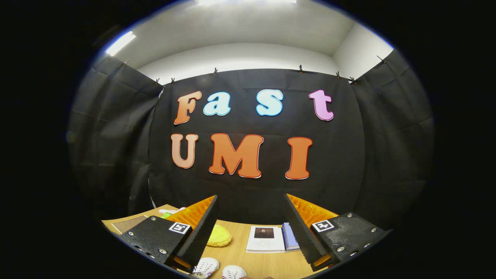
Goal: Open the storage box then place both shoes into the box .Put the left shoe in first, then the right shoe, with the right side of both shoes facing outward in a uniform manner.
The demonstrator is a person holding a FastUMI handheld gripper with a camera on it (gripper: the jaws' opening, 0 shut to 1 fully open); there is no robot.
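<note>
hand-held gripper (251, 228) spread wide, holding nothing — ribbed fingers (201, 232) over the smooth wooden worktop (267, 263). two white shoes (219, 270) at bottom centre, toes rounded; a soft yellow lump (219, 235) and booklet (266, 238) beyond.

Two white shoes (219, 269) carry red and blue stripes. A yellow cloth (220, 235) lies on the light wood-grain worktop (267, 263), beside a white booklet (266, 239) and a pale blue book (290, 236).

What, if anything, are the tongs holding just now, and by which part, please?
Nothing is held. The tongs stand wide open above the table, with only air between the fingers; the two white shoes lie below, untouched.
</note>
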